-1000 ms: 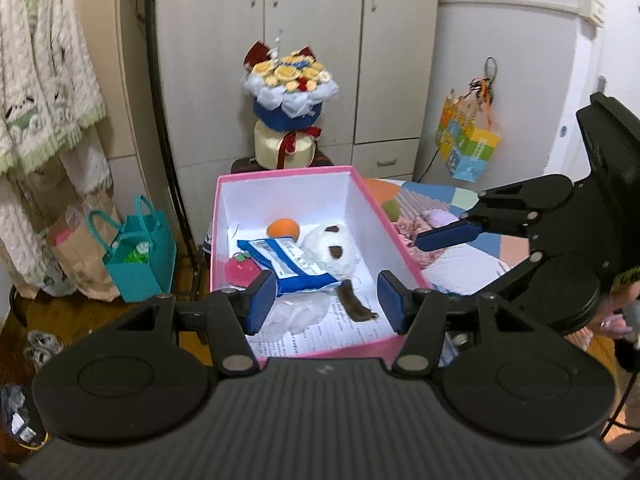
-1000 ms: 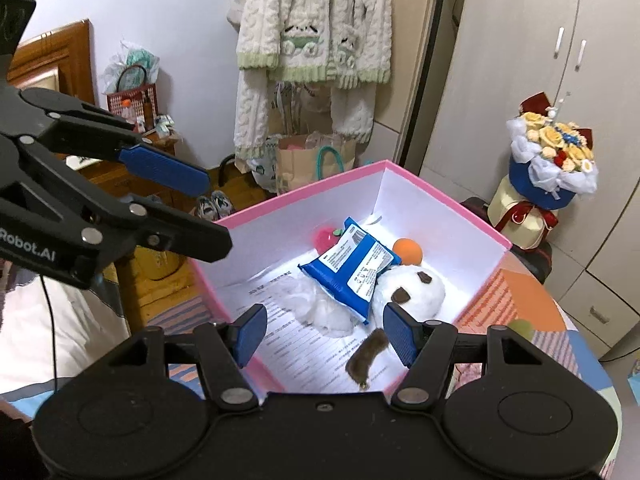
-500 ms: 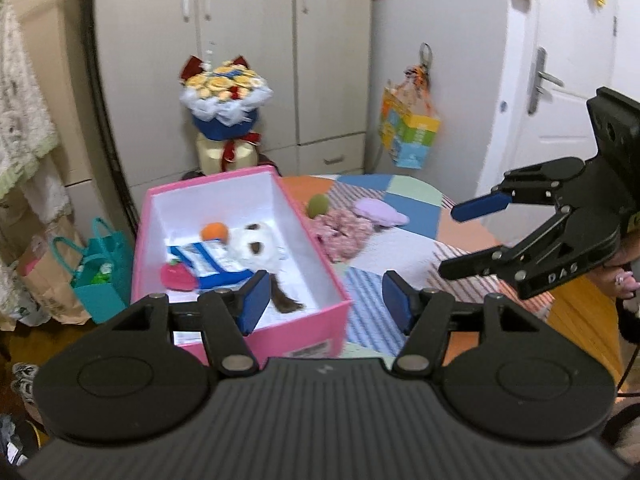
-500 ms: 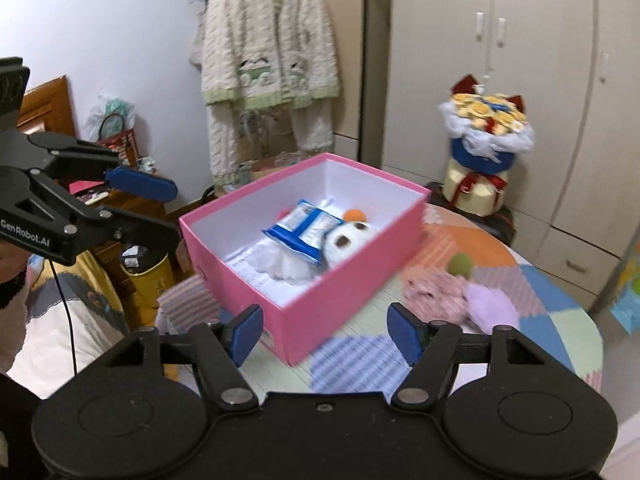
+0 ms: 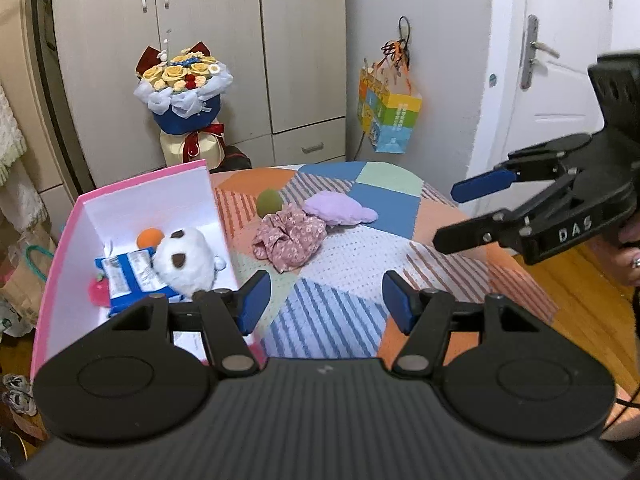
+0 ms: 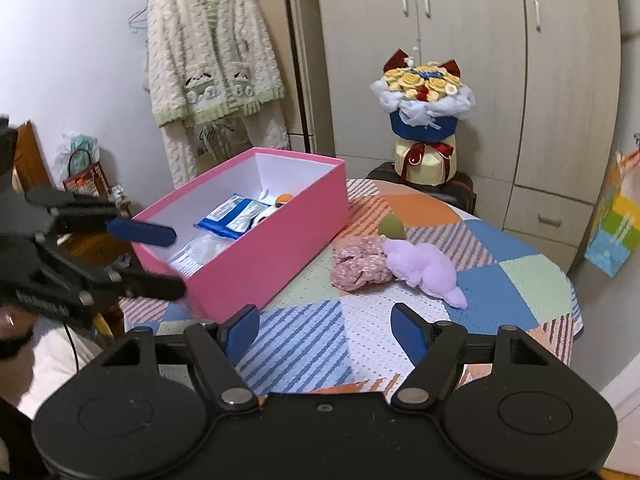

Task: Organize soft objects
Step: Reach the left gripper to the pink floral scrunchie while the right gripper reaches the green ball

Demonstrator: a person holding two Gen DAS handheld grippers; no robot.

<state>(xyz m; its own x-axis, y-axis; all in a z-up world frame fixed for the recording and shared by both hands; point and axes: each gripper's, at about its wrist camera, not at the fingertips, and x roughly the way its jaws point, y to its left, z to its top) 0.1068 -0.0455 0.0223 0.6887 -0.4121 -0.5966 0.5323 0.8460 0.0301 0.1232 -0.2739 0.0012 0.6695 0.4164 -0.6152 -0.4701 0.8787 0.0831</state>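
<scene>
A pink box [image 5: 60, 248] [image 6: 280, 236] stands on the left of the patchwork table [image 5: 360, 248]. It holds a white plush [image 5: 188, 260], a blue packet [image 5: 128, 276], an orange ball [image 5: 149, 237] and a red soft toy [image 5: 98, 290]. On the table lie a pink floral cloth [image 5: 290, 236] [image 6: 362, 262], a purple plush [image 5: 340, 210] [image 6: 424, 270] and a green ball [image 5: 269, 201] [image 6: 392, 227]. My left gripper [image 5: 326, 306] is open and empty near the box's front corner. My right gripper [image 6: 326, 330] [image 5: 460, 216] is open and empty above the table's near edge.
A flower bouquet [image 5: 184, 92] stands behind the table in front of grey cupboards [image 5: 200, 40]. A coloured paper bag [image 5: 386, 124] hangs on the wall. A knitted cardigan [image 6: 212, 60] hangs behind the box. A white door [image 5: 560, 80] is at right.
Both grippers have pulled back from above the box and swung right. The table with the cloth, purple plush and green ball has come into view. Both stay open and empty.
</scene>
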